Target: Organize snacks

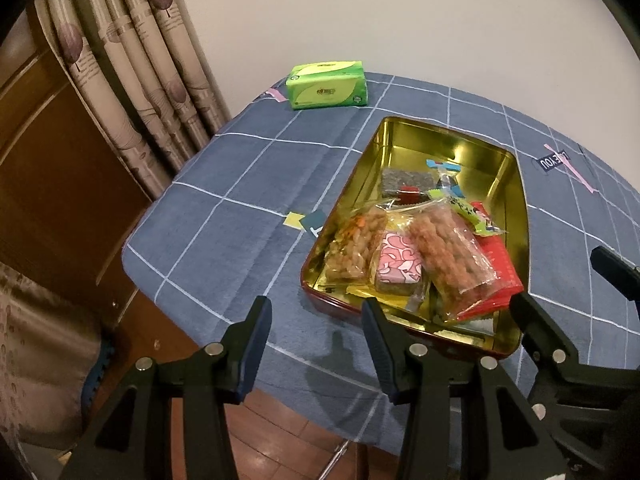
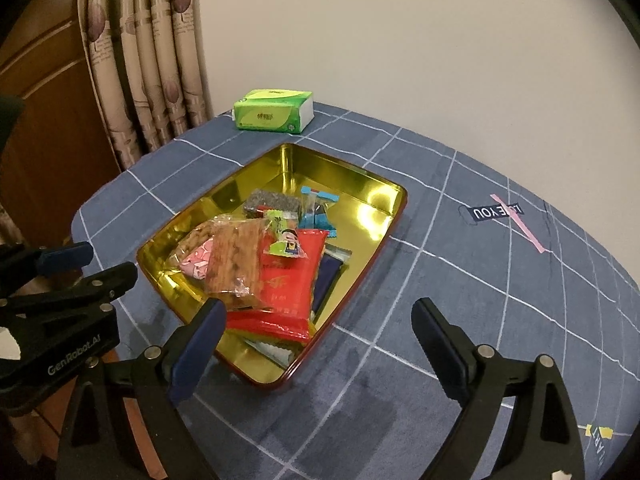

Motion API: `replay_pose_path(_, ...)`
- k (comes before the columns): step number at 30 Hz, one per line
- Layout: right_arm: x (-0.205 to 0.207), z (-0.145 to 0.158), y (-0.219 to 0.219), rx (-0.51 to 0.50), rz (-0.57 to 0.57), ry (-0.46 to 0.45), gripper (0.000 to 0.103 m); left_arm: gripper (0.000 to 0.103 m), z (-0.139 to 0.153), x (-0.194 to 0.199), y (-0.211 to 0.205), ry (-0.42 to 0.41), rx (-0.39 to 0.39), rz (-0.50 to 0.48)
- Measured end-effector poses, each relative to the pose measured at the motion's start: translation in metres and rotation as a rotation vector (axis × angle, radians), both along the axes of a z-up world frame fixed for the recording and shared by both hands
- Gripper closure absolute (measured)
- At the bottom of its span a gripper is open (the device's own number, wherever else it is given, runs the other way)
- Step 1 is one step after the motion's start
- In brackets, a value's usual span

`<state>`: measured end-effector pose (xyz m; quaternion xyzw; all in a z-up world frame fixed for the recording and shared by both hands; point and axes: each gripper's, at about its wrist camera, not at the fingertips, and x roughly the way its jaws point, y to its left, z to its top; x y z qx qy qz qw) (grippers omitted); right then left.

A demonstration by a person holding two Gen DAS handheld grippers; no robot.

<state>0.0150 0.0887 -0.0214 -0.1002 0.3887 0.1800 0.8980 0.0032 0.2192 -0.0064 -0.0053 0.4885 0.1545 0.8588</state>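
Note:
A gold tin tray [image 1: 516, 208] [image 2: 360, 216] with a dark red rim lies on the blue checked tablecloth. Inside it are piled snacks: a red packet [image 1: 500, 276] [image 2: 288, 292], clear bags of fried snacks [image 1: 448, 256] [image 2: 234, 264], a pink wrapped piece [image 1: 400, 260] [image 2: 196, 260] and a blue-wrapped candy [image 1: 442, 168] [image 2: 318, 208]. My left gripper [image 1: 316, 320] [image 2: 104, 264] hovers open at the tray's near left corner, holding nothing. My right gripper [image 2: 320, 312] [image 1: 564, 280] stands wide open over the tray's near end, with nothing gripped.
A green tissue pack [image 1: 326, 84] [image 2: 274, 116] sits at the table's far edge by the wall. Patterned curtains [image 1: 132, 60] and a wooden door [image 1: 48, 152] stand to the left. The table's near edge drops to a wooden floor [image 1: 280, 432].

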Motion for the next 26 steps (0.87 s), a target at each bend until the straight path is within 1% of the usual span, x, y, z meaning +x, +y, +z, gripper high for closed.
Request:
replay_pose_path(13,0.0013,-0.0028,0.0019,0.000,0.004,0.015,0.011,0.055,-0.0009,-0.0006,-0.0021,0.005,0.012,-0.006)
replay_pose_path(26,-0.0003,-0.0035,0.0028,0.002,0.005,0.012,0.011,0.055,-0.0029,-0.0004,-0.0031,0.013,-0.002,-0.026)
